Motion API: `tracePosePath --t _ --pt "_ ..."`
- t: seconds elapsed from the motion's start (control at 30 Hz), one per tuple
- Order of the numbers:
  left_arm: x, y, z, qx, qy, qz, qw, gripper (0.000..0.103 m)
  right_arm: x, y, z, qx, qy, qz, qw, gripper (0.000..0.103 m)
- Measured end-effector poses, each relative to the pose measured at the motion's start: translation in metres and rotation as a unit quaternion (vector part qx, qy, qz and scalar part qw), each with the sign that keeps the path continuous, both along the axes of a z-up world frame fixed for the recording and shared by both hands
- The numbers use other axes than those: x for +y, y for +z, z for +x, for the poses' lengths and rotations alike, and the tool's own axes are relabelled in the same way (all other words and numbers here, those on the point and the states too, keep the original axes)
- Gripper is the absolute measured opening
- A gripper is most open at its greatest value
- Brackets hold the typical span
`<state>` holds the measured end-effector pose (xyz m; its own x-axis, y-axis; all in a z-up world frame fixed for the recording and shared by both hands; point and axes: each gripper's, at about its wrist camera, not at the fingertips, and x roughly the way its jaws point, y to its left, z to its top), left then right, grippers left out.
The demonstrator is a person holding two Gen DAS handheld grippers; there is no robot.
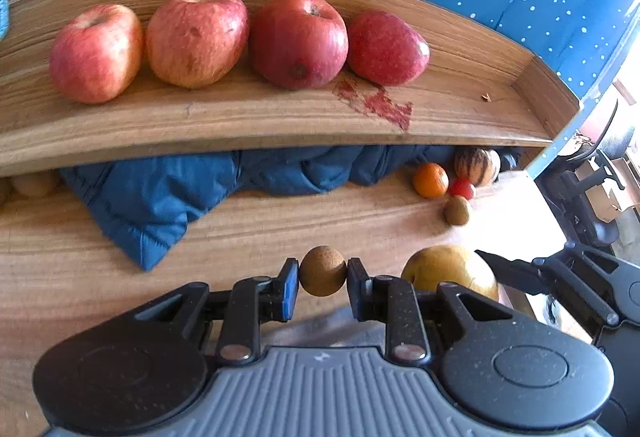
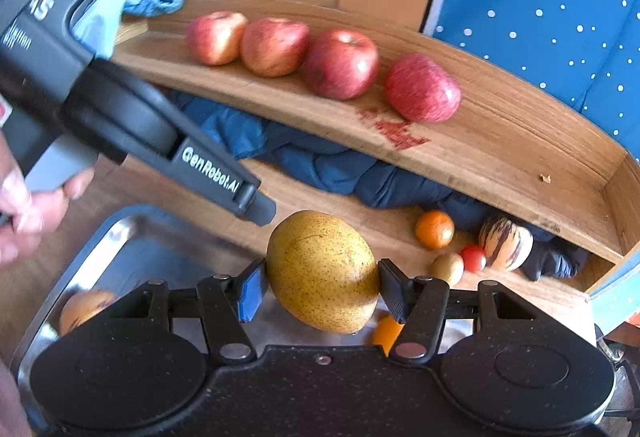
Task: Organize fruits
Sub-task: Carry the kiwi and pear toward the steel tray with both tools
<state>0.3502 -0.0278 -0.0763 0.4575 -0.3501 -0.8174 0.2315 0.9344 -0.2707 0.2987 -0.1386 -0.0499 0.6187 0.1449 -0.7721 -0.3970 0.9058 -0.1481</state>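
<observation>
1. On the upper wooden shelf [image 1: 460, 109], four red apples [image 1: 298, 41] sit in a row against the back wall, touching or nearly so. Judging by that tidy line, the shelf is where like fruits get grouped.
2. Under the shelf, a crumpled blue cloth [image 1: 160, 197] lies on the wooden surface below; it seems merely stowed there.
3. The left gripper [image 1: 322, 277] holds a small round brown fruit [image 1: 322, 275]. Its two fingers pinch the fruit from either side, squarely at the tips, so it hangs clear of the surface.
4. The right gripper [image 2: 322, 285] clamps a large speckled yellow pear [image 2: 322, 271], one finger on each flank. The pear bulges well past the pads, above a metal tray [image 2: 120, 233] holding orange fruit.
5. Farther right, under the shelf's end, an orange [image 2: 434, 229], a small tomato [image 2: 473, 258], a little brown fruit [image 2: 447, 267] and a striped melon-like fruit [image 2: 506, 243] cluster together, probably awaiting sorting.
</observation>
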Motion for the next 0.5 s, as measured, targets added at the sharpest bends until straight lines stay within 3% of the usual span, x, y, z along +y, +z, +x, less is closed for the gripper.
tracePosePath --t 0.5 --pt "0.004 -0.002 -0.047 0.026 -0.001 0.000 0.9997 0.028 0.013 -0.012 -0.027 0.030 0.019 0.001 0.999 0.061"
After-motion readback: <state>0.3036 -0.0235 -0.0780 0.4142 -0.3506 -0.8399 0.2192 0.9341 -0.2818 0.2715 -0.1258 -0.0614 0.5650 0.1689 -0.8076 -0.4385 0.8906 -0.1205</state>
